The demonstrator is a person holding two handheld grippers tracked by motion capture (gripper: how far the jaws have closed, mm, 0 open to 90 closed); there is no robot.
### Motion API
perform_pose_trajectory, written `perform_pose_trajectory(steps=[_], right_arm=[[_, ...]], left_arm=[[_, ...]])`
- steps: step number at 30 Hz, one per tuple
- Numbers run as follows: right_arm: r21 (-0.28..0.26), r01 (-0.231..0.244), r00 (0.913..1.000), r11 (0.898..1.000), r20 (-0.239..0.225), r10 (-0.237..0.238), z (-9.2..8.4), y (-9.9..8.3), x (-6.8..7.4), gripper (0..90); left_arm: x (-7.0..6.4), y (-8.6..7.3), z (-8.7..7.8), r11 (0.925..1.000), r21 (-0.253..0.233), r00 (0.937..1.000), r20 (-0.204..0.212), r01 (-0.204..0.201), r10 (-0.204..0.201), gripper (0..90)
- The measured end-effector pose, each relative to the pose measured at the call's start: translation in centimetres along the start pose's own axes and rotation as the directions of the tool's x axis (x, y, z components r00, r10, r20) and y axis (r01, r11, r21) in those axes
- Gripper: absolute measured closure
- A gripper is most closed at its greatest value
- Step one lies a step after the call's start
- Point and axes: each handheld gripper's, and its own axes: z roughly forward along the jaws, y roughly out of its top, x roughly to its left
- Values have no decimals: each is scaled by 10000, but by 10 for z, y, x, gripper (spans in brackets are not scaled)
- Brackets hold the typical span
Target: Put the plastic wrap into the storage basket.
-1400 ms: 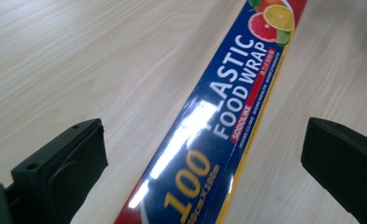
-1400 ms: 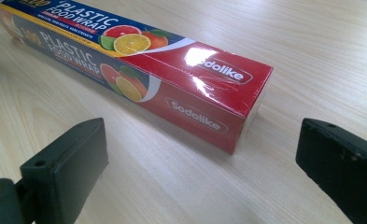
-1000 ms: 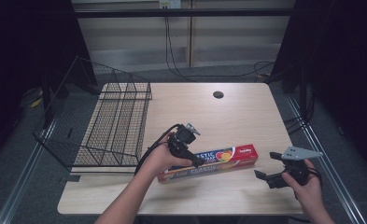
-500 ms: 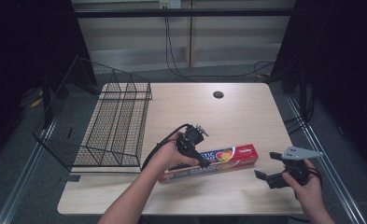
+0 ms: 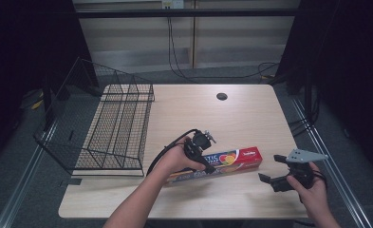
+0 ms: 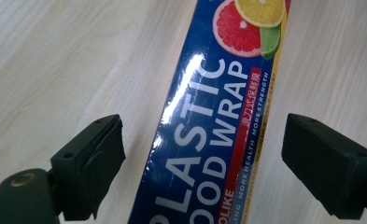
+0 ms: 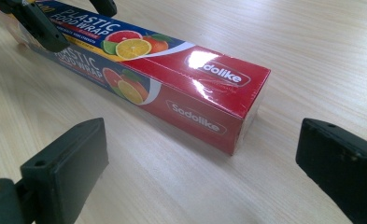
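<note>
High view: a black wire basket (image 5: 120, 126) stands on the left part of the wooden worktop (image 5: 250, 118), well apart from the plastic wrap box (image 5: 231, 160) lying near the front edge. A dark round hole (image 5: 221, 96) sits farther back. Nothing lies between the box and either hand. Left tongs (image 6: 204, 154) straddle the box, jaws just closing, pads not yet touching. Right tongs (image 7: 200, 172) gape wide just beside its red end. Readable: "PLASTIC FOOD WRAP", "MORE HEALTH MORE STRENGTH", "Sadolike".

Red-blue plastic wrap box (image 5: 222, 162) flat on table, near front edge
</note>
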Motion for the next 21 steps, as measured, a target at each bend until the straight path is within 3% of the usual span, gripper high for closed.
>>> perform_pose_trajectory(steps=[4,5,6,8,10,11,13,14,21], right_arm=[[56,25,10000,10000,-41,-25,1,0,0,21],[48,42,10000,10000,4,-42,1,0,0,21],[42,41,10000,10000,-9,-41,1,0,0,21],[33,32,10000,10000,-47,-32,1,0,0,21],[20,14,10000,10000,-37,-14,0,0,0,21],[18,13,10000,10000,-32,-13,0,0,0,21],[14,14,10000,10000,-32,-14,0,0,0,21],[12,16,10000,10000,-28,-16,0,0,0,21],[12,67,9999,10000,-75,-67,0,0,1,21]], left_arm=[[-1,1,6,9998,185,9999,32,-113,112,153],[1,3,7,9989,337,9994,96,-329,326,154],[-1,3,9,9994,289,9998,100,-202,199,162],[0,4,11,9985,360,9992,60,-406,404,197],[-1,4,13,9987,376,9993,57,-358,356,233],[1,5,16,9965,564,9981,59,-616,614,256],[0,5,18,9961,643,9982,54,-599,597,272],[-1,5,21,9964,659,9984,216,-542,529,332],[-4,11,22,9894,1202,9967,126,-814,805,386]])
